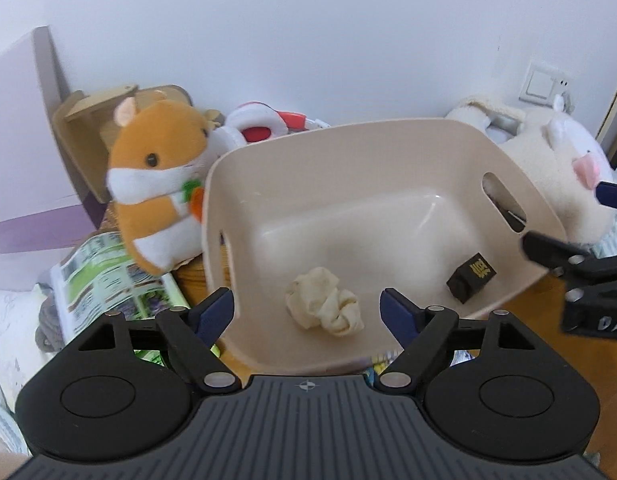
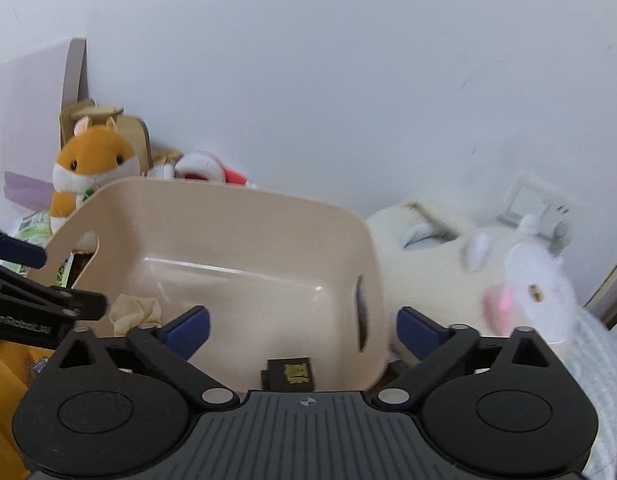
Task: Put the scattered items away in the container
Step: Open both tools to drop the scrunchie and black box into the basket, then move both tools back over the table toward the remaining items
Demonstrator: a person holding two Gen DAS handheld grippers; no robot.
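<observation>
A beige plastic bin [image 1: 348, 148] [image 2: 212, 208] with handle slots sits on a wooden table. On its floor lie a crumpled cream tissue wad [image 1: 322, 307] [image 2: 134, 312] and a small black box with gold print [image 1: 470, 277] [image 2: 294, 374]. My left gripper [image 1: 307, 307] hangs open above the bin's near side, the wad below and between its blue-padded fingers but untouched. My right gripper [image 2: 304, 326] is open wide over the bin's near right corner, above the black box; its fingers [image 1: 548, 248] show at the right of the left wrist view. Neither holds anything.
An orange and white hamster plush [image 1: 156, 184] [image 2: 90, 168] stands left of the bin. A big white plush [image 1: 564, 168] [image 2: 508, 280] lies to its right. A red and white item [image 1: 256, 128] sits behind, against the wall. A printed leaflet [image 1: 108, 276] lies at left.
</observation>
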